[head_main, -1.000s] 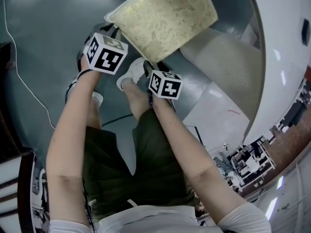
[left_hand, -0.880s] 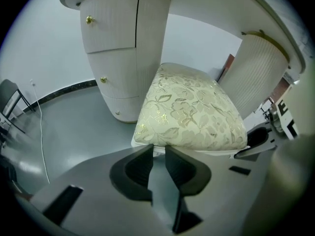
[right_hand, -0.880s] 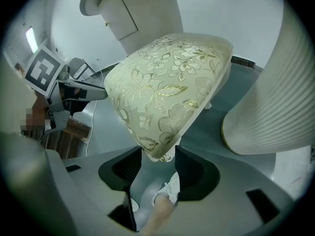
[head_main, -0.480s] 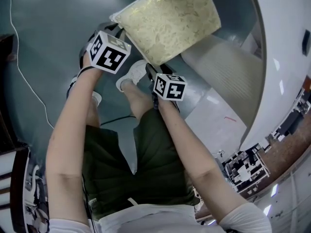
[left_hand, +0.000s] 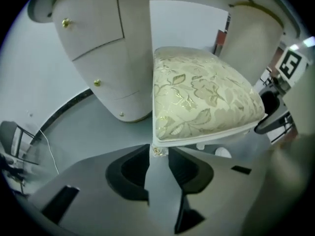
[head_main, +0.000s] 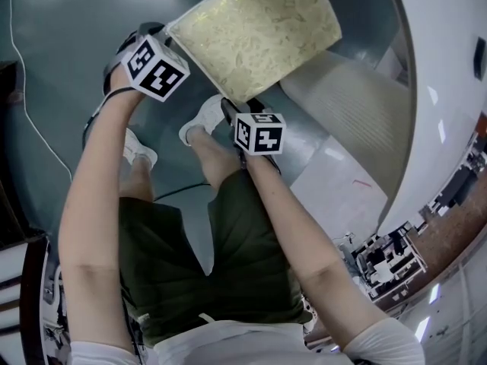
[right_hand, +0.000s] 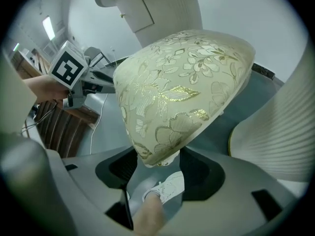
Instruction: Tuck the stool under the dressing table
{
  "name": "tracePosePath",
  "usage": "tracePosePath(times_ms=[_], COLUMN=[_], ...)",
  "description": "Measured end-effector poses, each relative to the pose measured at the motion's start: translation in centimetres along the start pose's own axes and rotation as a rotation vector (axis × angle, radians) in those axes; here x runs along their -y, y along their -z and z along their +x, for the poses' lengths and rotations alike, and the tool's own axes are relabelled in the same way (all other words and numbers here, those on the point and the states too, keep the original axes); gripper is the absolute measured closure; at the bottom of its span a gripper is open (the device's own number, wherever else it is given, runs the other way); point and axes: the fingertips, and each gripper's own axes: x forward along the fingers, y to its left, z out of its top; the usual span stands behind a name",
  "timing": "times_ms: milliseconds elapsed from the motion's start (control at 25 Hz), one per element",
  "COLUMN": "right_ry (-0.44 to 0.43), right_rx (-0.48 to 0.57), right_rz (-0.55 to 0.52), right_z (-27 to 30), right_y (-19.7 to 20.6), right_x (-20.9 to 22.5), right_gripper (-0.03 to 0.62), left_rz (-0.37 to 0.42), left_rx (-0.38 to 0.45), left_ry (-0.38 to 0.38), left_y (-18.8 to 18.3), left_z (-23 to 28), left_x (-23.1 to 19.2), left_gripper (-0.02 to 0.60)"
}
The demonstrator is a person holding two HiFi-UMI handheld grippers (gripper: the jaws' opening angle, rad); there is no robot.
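The stool [head_main: 255,33], with a pale gold floral cushion, stands on the grey floor at the top of the head view. My left gripper [head_main: 166,35] is at its left corner. In the left gripper view that corner [left_hand: 157,150] lies between the jaws of my left gripper [left_hand: 158,154], which have just been opening, with small gaps on both sides. My right gripper [head_main: 233,106] is at the near corner. Its jaws have also been opening and stand wide around the cushion's corner [right_hand: 157,154]. The white dressing table [left_hand: 108,43], with gold knobs, rises just behind the stool.
The person's legs and a white sneaker [head_main: 205,116] stand right below the stool. A thin cable [head_main: 30,120] runs over the floor at the left, near dark wooden furniture [head_main: 11,196]. A ribbed white panel [head_main: 358,105] curves along the stool's right side.
My left gripper has shifted up and to the left, out to the stool's left corner, and rolled. The right gripper and the stool have hardly moved.
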Motion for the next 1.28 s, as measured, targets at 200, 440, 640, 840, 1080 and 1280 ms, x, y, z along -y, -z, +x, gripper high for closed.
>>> tracePosePath(times_ms=[200,440,640,840,1080,1280], right_ry=[-0.008,-0.004,0.017,0.044,0.15,0.229], right_rx=[-0.041,-0.044,-0.018,0.002,0.074,0.137], right_rz=[-0.107,-0.127,-0.082,-0.03,0.028,0.061], right_z=[0.2,0.0,0.6,1.0,0.8,0.5], right_y=[0.2,0.3,0.1,-0.2,-0.3,-0.8], right_x=[0.1,0.0,0.1,-0.3,0.1,1.9], right_gripper=[0.326,0.341,0.34,0.335,0.345,0.358], left_rz=[0.095,0.186,0.202,0.2,0.177,0.125], left_rx=[0.004,-0.003,0.027,0.053,0.103,0.16], left_ry=[-0.011,-0.02,-0.034,-0.033,-0.024,-0.029], left_y=[-0.3,-0.1,-0.8,-1.3,-1.2,-2.3], left_z=[0.6,0.9,1.5,1.7,1.8,2.5], left_x=[0.5,0.7,0.2,-0.5,-0.2,0.3], left_gripper=[0.497,0.493,0.492,0.494,0.494,0.497])
